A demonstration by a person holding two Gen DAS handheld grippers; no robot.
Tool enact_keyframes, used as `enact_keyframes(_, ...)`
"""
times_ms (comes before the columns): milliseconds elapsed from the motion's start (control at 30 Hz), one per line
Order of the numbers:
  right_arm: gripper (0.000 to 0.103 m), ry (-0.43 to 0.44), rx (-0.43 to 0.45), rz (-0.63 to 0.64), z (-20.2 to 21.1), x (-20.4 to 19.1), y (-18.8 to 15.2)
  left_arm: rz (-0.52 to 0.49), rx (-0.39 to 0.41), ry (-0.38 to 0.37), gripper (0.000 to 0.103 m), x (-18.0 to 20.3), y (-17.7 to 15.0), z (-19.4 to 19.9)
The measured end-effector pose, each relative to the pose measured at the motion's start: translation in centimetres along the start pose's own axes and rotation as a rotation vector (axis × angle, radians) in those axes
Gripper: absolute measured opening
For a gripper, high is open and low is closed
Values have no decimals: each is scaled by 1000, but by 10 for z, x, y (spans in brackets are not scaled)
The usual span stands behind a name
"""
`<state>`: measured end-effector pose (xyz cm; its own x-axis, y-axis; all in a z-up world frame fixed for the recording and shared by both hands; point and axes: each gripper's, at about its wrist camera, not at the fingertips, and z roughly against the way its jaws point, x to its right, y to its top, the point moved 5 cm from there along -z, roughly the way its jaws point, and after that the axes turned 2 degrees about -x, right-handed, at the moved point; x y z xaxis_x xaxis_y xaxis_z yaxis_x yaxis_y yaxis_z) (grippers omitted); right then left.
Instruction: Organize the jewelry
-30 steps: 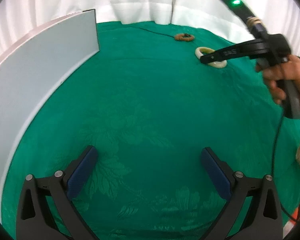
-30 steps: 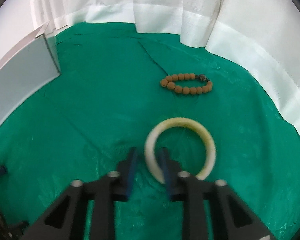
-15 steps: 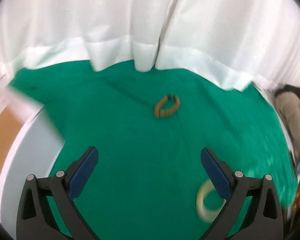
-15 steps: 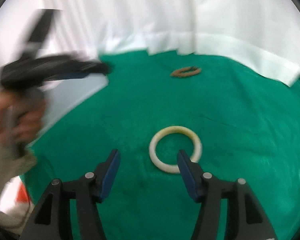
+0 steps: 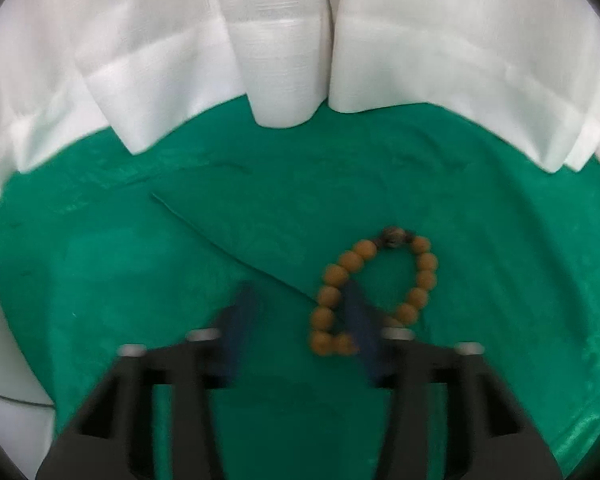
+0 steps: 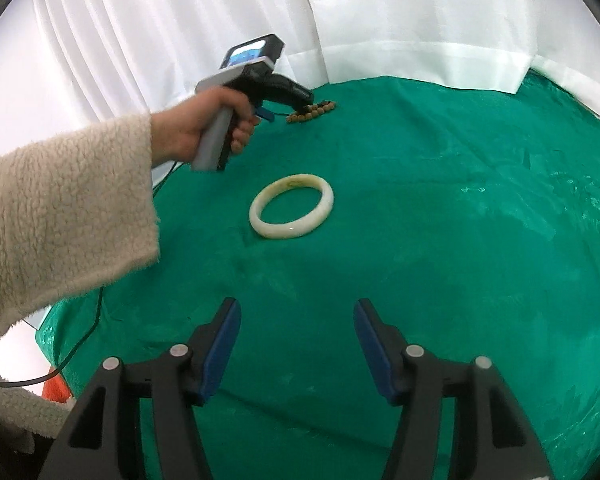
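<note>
A brown wooden bead bracelet (image 5: 374, 292) lies on the green cloth. My left gripper (image 5: 300, 304) is down at it, jaws partly open and blurred; the right finger (image 5: 360, 320) stands inside the bead loop, the left finger outside it. From the right wrist view the left gripper (image 6: 306, 106) reaches the beads (image 6: 312, 111) at the far side. A cream bangle (image 6: 292, 211) lies flat on the cloth ahead of my right gripper (image 6: 296, 336), which is open, empty and well short of it.
White curtains (image 5: 284, 40) hang around the back of the green table (image 6: 460, 200). A white box edge (image 5: 4, 412) shows at the left. The person's fleece sleeve (image 6: 60, 208) and a cable (image 6: 80, 344) cross the left side.
The right gripper opened, let go of the bangle and pulled back. The left gripper swung across to the bead bracelet and its jaws narrowed around one side of it.
</note>
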<state>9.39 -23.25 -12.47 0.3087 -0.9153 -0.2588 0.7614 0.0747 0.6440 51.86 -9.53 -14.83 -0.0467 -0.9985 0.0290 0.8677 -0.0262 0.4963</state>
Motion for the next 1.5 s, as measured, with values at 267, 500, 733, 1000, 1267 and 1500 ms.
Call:
enact_keyframes(267,60,3,19,-33,6,3,-4,47,-86,-90,9,-43,-67,48)
enact_keyframes(500,60,0,1,-20,11,-12,-18,36,-154,-143,10,-87,-201,129)
enact_keyframes(733,60,21,-21,36,12,-49,-31,7,-152,-160,10,-99,-280,185)
enact_keyframes(1000,60,18,-49,71,10,-80,-47,31,-71,-127,50,-113,-292,200)
enact_keyframes(1267,60,-8,-74,51,14,-83,-62,86,-12,-123,62,-132,-298,226)
enact_keyframes(1500,60,-26,-55,32,21,-80,-61,165,-5,-168,62,-163,-305,236)
